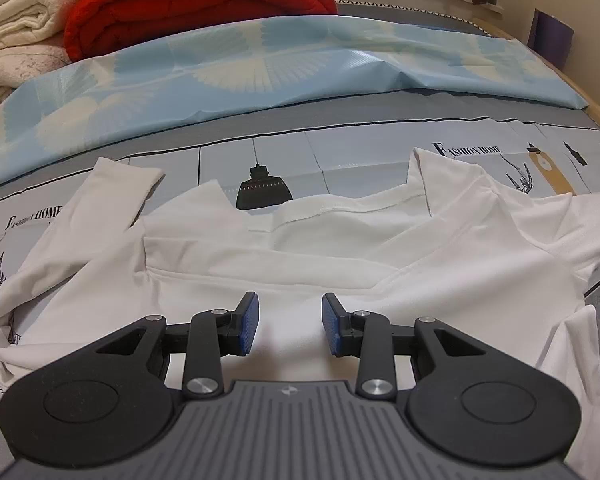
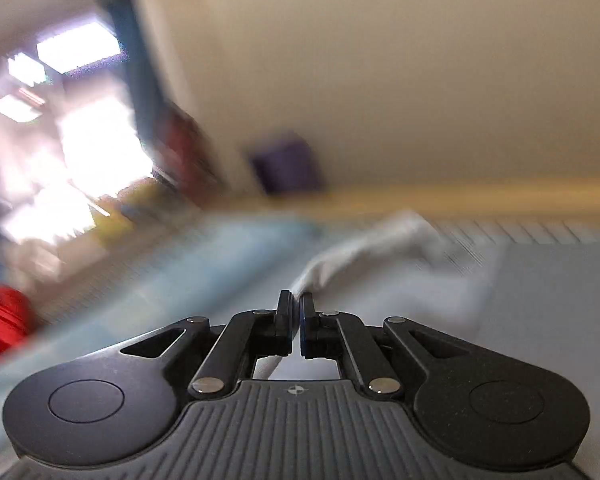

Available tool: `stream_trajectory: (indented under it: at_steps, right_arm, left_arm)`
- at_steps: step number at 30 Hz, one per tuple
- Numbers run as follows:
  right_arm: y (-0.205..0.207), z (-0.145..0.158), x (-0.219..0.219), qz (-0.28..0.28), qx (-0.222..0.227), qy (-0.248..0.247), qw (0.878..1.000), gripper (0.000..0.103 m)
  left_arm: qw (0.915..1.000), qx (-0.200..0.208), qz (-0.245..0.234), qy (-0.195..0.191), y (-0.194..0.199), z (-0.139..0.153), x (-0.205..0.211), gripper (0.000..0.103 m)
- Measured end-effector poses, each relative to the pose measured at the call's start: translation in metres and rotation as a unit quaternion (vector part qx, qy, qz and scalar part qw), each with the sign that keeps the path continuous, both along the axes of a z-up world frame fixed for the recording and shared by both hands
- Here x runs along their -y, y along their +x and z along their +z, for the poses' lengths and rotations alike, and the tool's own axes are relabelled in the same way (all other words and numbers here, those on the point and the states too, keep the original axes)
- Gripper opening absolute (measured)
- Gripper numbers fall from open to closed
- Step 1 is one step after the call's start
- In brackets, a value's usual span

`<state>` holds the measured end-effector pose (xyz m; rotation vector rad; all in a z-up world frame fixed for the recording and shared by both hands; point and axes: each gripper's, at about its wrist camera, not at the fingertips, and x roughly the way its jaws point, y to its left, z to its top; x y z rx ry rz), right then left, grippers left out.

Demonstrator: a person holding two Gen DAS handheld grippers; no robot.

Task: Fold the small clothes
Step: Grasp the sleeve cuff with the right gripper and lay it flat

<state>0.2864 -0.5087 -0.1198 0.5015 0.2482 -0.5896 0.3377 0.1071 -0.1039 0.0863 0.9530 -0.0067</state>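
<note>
While spread flat, white shirt | long axis crosswise | hem edge farthest

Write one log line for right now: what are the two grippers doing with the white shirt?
left hand-held gripper: open over white shirt | right hand-held gripper: shut on white cloth | surface: printed bed cover | view: right blurred

- White long-sleeved garment: spread flat on the printed bed cover, lower part folded up over the body.
- One sleeve: lifted, blurred, stretched out.
</note>
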Motion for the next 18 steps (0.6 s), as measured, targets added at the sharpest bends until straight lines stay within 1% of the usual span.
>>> stream_trajectory:
  at_steps: [1,2,3,4,5,6,7,8,9,10,11,13,14,15,16,17,18]
  right_arm:
    - [0.005,-0.016,0.01,-0.033,-0.068,0.043,0.996,0.003]
    - [0.003,-0.036,0.023,-0.068,-0.113,0.107,0.986,0.003]
    - [-0.006,-0.048,0.031,-0.09,-0.104,0.154,0.978,0.0]
    - [-0.014,-0.053,0.037,-0.1,-0.077,0.177,0.976,0.0]
    - [-0.014,-0.051,0.038,-0.1,-0.072,0.177,0.976,0.005]
    - [-0.011,-0.045,0.038,-0.095,-0.071,0.164,0.979,0.009]
    - [-0.01,-0.041,0.037,-0.085,-0.055,0.158,0.982,0.012]
    - [-0.015,-0.041,0.037,-0.073,-0.039,0.165,0.983,0.023]
    - [-0.015,-0.043,0.038,-0.064,-0.032,0.18,0.981,0.03]
    - [-0.014,-0.047,0.039,-0.052,-0.032,0.195,0.979,0.028]
    - [-0.012,-0.049,0.039,-0.047,-0.042,0.195,0.979,0.001]
    - [-0.002,-0.047,0.034,-0.065,-0.085,0.146,0.983,0.0]
    - [-0.003,-0.042,0.034,-0.083,-0.094,0.137,0.983,0.0]
    - [-0.005,-0.038,0.033,-0.105,-0.104,0.128,0.981,0.004]
    - [-0.005,-0.03,0.03,-0.132,-0.124,0.104,0.978,0.006]
    - [-0.008,-0.024,0.026,-0.151,-0.134,0.082,0.976,0.012]
    - [-0.011,-0.012,0.021,-0.16,-0.132,0.065,0.976,0.018]
  left_arm:
    - [1.0,0.0,0.0,0.001,-0.001,0.0,-0.001,0.038]
    - [1.0,-0.001,0.0,0.001,-0.001,0.0,-0.001,0.038]
    - [1.0,-0.002,0.0,0.002,-0.001,0.0,-0.001,0.038]
    - [1.0,-0.002,0.001,0.002,-0.002,0.0,-0.002,0.038]
    - [1.0,-0.003,0.001,0.002,-0.001,0.0,-0.001,0.038]
    - [1.0,-0.003,0.0,0.002,-0.001,0.0,-0.001,0.038]
    - [1.0,-0.005,-0.001,0.002,-0.001,0.0,0.0,0.038]
    - [1.0,-0.006,-0.003,0.002,-0.001,0.0,0.001,0.038]
    - [1.0,-0.006,-0.006,0.003,-0.002,0.0,0.002,0.038]
    - [1.0,-0.007,-0.005,0.005,-0.002,0.0,0.002,0.038]
    - [0.9999,-0.008,-0.004,0.005,-0.002,0.0,0.002,0.038]
    - [1.0,-0.005,-0.001,0.001,-0.002,0.003,0.002,0.038]
    - [1.0,-0.002,-0.001,-0.002,-0.003,0.005,0.001,0.038]
    - [1.0,0.002,-0.003,-0.005,-0.005,0.008,0.001,0.038]
    - [0.9999,0.007,-0.006,-0.007,-0.007,0.011,0.001,0.038]
    - [0.9998,0.016,-0.009,-0.006,-0.011,0.016,0.0,0.038]
    - [0.9995,0.027,-0.012,-0.005,-0.016,0.021,-0.001,0.038]
